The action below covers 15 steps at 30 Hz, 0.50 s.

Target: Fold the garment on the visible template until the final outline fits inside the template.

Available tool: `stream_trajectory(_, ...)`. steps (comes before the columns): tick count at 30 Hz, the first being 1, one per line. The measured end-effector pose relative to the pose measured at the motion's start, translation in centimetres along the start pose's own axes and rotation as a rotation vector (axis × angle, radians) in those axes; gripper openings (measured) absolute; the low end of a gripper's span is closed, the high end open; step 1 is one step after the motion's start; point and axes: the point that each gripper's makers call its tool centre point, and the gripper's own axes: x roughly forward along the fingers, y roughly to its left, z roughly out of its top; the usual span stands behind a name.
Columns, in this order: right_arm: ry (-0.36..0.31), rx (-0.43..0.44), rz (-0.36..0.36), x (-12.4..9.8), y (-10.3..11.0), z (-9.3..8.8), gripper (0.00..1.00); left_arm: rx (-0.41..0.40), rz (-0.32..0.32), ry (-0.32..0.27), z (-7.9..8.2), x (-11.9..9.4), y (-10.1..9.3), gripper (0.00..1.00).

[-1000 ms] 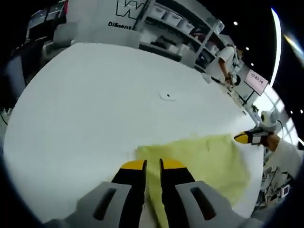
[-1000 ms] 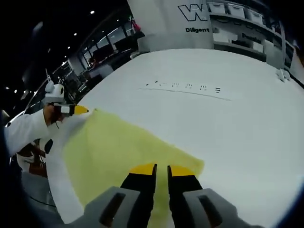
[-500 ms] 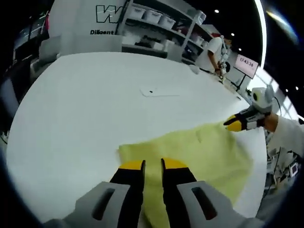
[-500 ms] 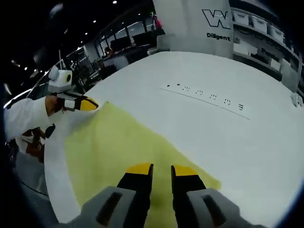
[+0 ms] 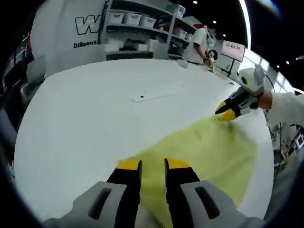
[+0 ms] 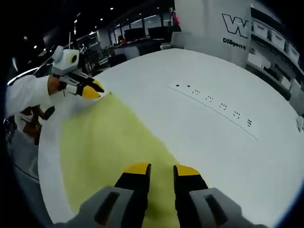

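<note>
two grippers each hold one corner of the same cloth. the left gripper (image 5: 152, 164) has its jaws narrow, with the near corner of the yellow garment (image 5: 209, 152) pinched between the yellow tips, and the right gripper (image 6: 161, 168) is the same on the opposite corner, jaws nearly together on the fabric. from the left gripper the garment runs forward and to the right, to the far corner where the right gripper shows again with a white sleeve (image 5: 287, 107) behind it. in the right gripper view it runs forward and to the left, up to the left gripper. so the held edge, the long axis for now, lies stretched between the two grippers, and both are equally close to it. the garment is pale yellow, thin and mostly smooth, spread over the near part of the white table (image 5: 95, 109); whether the held edge is lifted off the table i cannot tell. a thin line with small marks (image 6: 213, 100) lies further on the table, well apart from the cloth; it may belong to the template. i judge the next fold must carry this edge over the rest.
</note>
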Motion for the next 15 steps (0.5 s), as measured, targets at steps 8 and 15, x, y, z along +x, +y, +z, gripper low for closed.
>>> stream_trajectory(8, 0.013, -0.044, 0.026, 0.1, 0.1, 0.0, 0.17, 0.268, -0.067, 0.081, 0.6, 1.8, -1.5, 0.16)
stream_trajectory(15, 0.016, -0.065, 0.041, 0.4, 0.3, -0.1, 0.17, 0.327, -0.108, 0.117, 0.8, 3.3, -1.9, 0.17)
